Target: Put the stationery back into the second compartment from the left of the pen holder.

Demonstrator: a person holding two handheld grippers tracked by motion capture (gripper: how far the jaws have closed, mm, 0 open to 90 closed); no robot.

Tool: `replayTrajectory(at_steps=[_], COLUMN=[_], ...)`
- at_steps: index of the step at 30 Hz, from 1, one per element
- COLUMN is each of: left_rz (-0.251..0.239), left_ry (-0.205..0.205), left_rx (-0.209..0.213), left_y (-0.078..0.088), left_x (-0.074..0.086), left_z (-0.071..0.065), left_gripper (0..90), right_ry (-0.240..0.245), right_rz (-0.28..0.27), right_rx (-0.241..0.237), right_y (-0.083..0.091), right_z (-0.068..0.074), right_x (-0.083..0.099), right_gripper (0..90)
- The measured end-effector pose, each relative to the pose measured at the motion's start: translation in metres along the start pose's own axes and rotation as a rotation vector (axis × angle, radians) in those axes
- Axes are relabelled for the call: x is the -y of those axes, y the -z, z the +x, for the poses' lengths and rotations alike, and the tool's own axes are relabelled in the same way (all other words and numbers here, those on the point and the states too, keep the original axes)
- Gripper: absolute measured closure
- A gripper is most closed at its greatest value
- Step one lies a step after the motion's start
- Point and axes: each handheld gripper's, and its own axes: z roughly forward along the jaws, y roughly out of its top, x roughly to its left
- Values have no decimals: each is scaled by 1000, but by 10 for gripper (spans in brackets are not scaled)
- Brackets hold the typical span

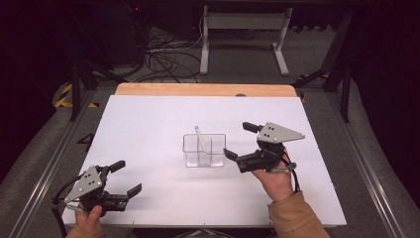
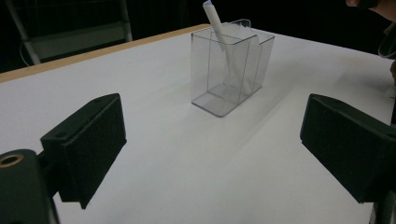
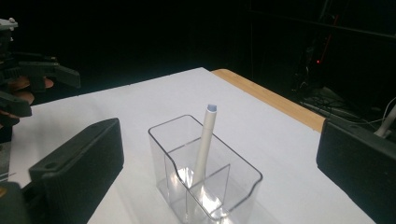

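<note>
Clear plastic organizer box [image 1: 204, 149] is seen at desk [image 1: 148, 129] centre, upright, w/ inner dividers making compartments. White pen [image 1: 200, 140] is stood inside it, leaned, blue-ish tip up and poking above the rim; in the right claw view it's seated in the far compartment, behind the divider.

Right claw [image 1: 236, 139] is held just right of the box, jaws spread wide, nothing pinched, pads apart from box and pen. In the right claw view, box and pen are framed between the two jaws but not touched.

Left claw [image 1: 127, 177] is held near the front-left desk corner, well apart from the box. Jaws spread too, nothing between them; bare white desk is seen between the pads in the left claw view, box farther off.

White desk top is edged w/ a wood strip [image 1: 205, 89] at the far side. Cables and a white frame are seen on the floor beyond.
</note>
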Motion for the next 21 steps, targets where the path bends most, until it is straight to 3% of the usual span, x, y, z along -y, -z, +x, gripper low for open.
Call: replayTrajectory(at_steps=[5,12,18,21], left_rz=[0,3,3,5], left_ry=[0,-2,-9,-12], left_rx=[5,9,8,8], left_y=[0,0,0,0], left_x=[0,-1,-2,-2], left_z=[-1,-2,-3,-3], left_gripper=[76,76,76,76], right_ry=[7,4,-54,-49], right_rz=[3,52,46,53], right_rx=[10,15,25,26], right_y=[15,32,46,52], right_z=[-4,-8,-16,-19], right_x=[11,30,53,64], right_gripper=[12,12,0,0])
